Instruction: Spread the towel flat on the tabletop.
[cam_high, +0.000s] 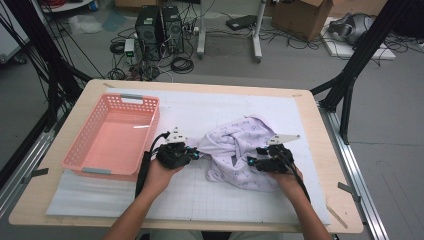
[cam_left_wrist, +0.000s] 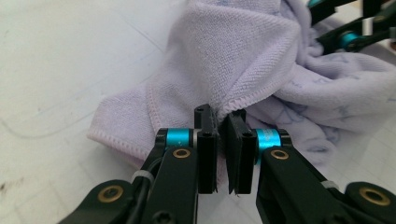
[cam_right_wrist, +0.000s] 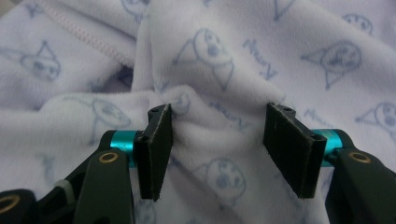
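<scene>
Pinched between the nearly closed jaws of the left gripper is a stitched hem of the lilac towel, which lies crumpled on the white mat in the middle of the counter, just right of the pink basket. It looks like soft, light terry that will sag and drag rather than hold a shape (nothing fragile about it), so a hem or corner is probably the surest place to grip. Over the towel's right side, the right gripper has its jaws apart, a printed fold lying between them but not squeezed.
</scene>
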